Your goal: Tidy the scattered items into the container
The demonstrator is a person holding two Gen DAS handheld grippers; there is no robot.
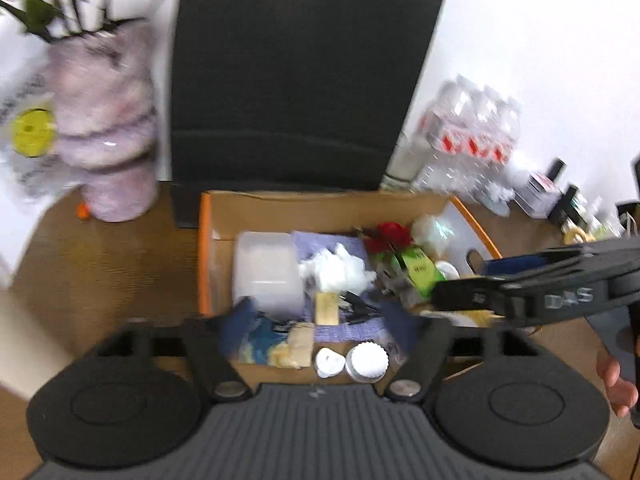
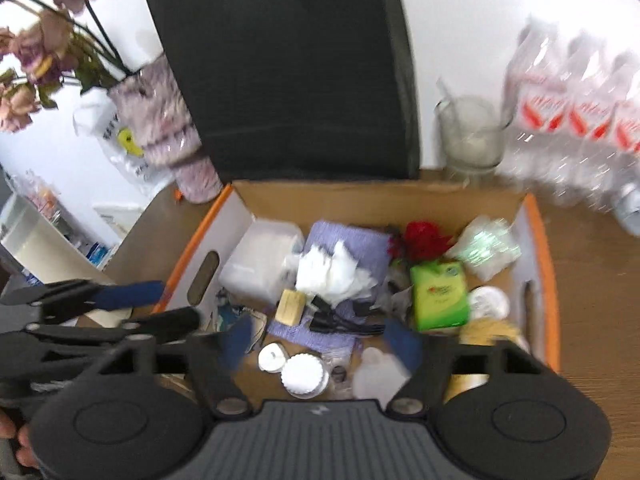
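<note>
Jaws of left gripper (image 1: 320, 330) and right gripper (image 2: 320, 340) stood wide, gripping nothing, above the cardboard box (image 2: 360, 194). Orange-edged box on wooden surface (image 2: 592, 280) held white tissue (image 2: 328, 268), green packet (image 2: 438, 300), red flower (image 2: 424, 238).

Your left gripper (image 1: 320, 336) and right gripper (image 2: 318, 342) look alike: matte black plastic, ribbed grey centre plate, two round black discs either side, silver screws at finger bases, blue pads (image 2: 402, 342) on the fingertips, embossed lettering along one side.
</note>
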